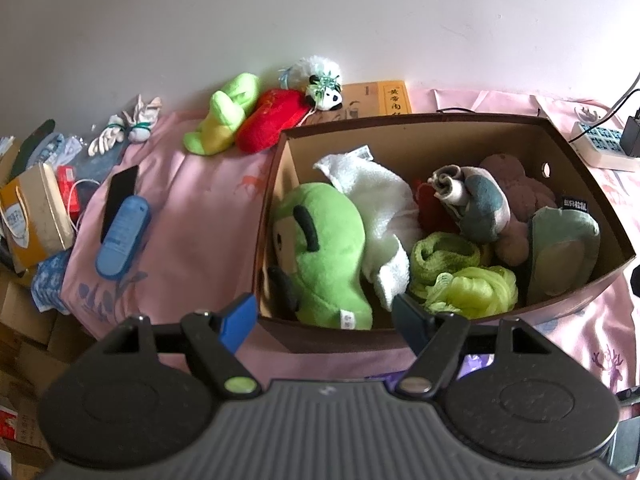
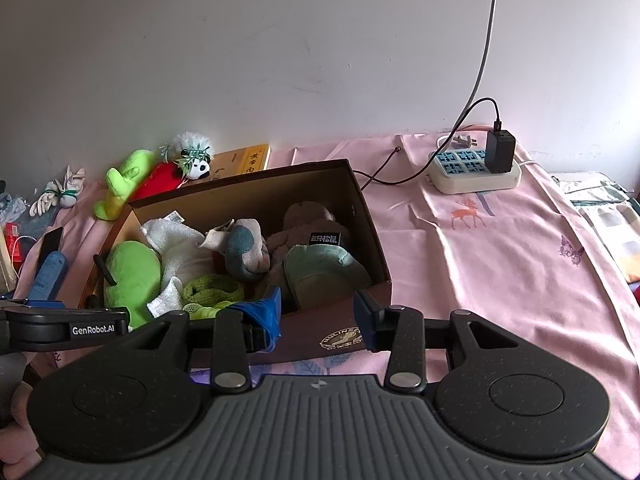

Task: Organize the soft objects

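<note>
A brown cardboard box (image 1: 416, 120) (image 2: 240, 178) stands on the pink cloth. It holds a green plush (image 1: 324, 248) (image 2: 132, 276), a white towel (image 1: 380, 204), a green mesh sponge (image 1: 476, 288), a rolled grey sock (image 1: 476, 204), a brown plush (image 1: 520, 192) and a grey-green slipper (image 1: 564, 248). Behind the box lie a lime plush (image 1: 224, 116) (image 2: 124, 184), a red plush (image 1: 272, 120) and a small panda (image 1: 328, 94) (image 2: 198, 166). White gloves (image 1: 120, 130) lie far left. My left gripper (image 1: 324, 320) hangs open at the box's near wall. My right gripper (image 2: 318, 314) is open too, at the box's near right corner, holding nothing.
A power strip (image 2: 472, 172) (image 1: 600, 144) with a black charger and cables sits at the back right. A yellow book (image 1: 380, 100) leans behind the box. Left of the box lie a blue case (image 1: 124, 236), a black phone (image 1: 120, 192) and a carton (image 1: 36, 212).
</note>
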`<state>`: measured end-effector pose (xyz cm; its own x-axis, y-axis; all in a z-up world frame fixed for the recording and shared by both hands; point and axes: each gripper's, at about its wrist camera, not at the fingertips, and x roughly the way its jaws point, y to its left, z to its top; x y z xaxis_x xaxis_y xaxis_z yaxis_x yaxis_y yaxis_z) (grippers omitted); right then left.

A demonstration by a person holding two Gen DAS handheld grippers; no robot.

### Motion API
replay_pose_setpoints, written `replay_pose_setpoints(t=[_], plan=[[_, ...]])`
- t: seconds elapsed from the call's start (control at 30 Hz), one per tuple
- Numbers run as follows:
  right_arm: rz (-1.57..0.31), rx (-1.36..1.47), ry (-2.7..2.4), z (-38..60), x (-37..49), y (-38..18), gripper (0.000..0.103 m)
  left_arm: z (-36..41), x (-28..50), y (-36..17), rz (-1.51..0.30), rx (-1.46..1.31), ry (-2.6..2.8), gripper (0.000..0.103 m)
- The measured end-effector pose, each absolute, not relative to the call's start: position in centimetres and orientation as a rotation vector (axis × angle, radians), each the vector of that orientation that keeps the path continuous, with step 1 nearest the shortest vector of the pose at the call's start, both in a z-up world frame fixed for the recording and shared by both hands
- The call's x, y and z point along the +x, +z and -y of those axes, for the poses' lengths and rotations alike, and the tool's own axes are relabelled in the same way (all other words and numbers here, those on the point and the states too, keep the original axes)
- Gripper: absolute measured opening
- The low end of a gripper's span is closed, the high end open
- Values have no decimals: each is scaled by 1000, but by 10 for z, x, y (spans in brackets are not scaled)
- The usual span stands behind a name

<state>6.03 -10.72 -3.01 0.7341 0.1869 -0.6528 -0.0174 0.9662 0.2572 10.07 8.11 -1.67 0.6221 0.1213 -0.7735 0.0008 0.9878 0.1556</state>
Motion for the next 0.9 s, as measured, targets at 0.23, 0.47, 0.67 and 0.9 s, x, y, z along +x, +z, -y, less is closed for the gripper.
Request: replay_pose_setpoints(t=[0.23,0.47,0.67,0.9], plan=[[-718,261,143,109,59,-29,24,-83,101,-19,-906,134,56,75],[-732,252,155,104,62,-32,24,-76,96,-16,-878,128,28,75],[-740,223,165,103,62,-32,24,-72,95,-19,-888,132,10,75],[-753,221,149,106,62,-33,24,-67,93,-21,-904,147,-4,75]])
